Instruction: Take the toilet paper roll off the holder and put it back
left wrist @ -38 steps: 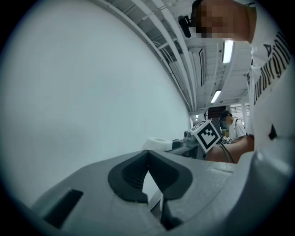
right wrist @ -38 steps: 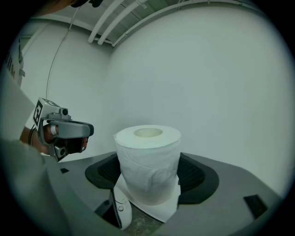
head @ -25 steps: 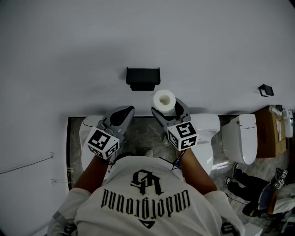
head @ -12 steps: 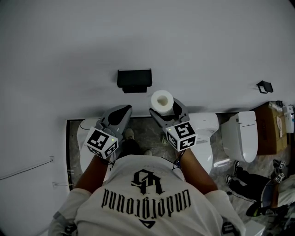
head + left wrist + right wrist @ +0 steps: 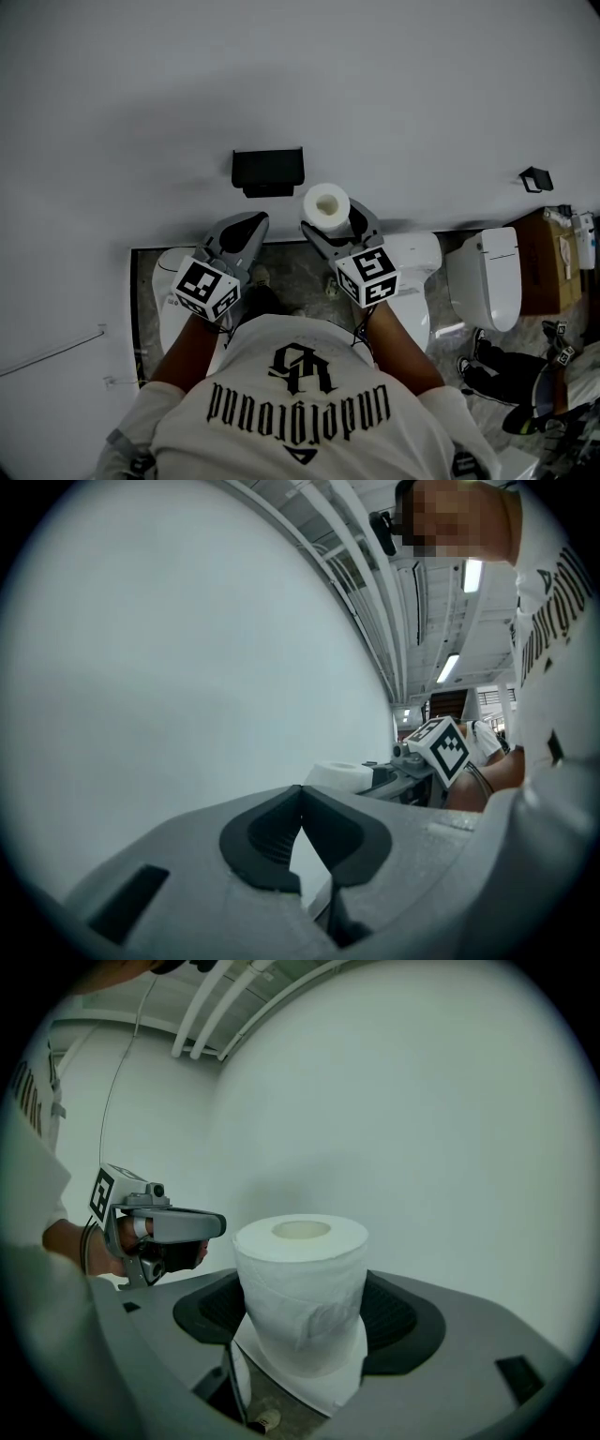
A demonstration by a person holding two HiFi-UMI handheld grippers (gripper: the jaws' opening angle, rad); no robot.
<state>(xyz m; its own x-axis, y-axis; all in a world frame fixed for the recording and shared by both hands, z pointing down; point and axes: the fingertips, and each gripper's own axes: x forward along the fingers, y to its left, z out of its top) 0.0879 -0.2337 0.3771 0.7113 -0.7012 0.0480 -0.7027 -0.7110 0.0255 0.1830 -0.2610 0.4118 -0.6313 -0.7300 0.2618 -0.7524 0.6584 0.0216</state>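
A white toilet paper roll [image 5: 326,205] [image 5: 300,1288] stands upright between the jaws of my right gripper [image 5: 330,221] [image 5: 305,1314], which is shut on it, a loose sheet hanging below. The black holder [image 5: 268,170] is fixed to the white wall, up and to the left of the roll, apart from it. My left gripper [image 5: 246,229] [image 5: 302,844] sits below the holder with its jaws together and nothing between them. The left gripper view also shows the roll [image 5: 339,775] and the right gripper [image 5: 394,780] to its right.
White toilets stand along the wall's foot: one [image 5: 167,281] under my left arm, one [image 5: 417,262] under my right, another [image 5: 487,277] further right. A small black fixture [image 5: 534,179] is on the wall at right. A brown box [image 5: 544,262] stands at far right.
The view has shifted: the holder now appears further left and lower relative to the roll. Both grippers hold the same pose, with the roll still in the right one.
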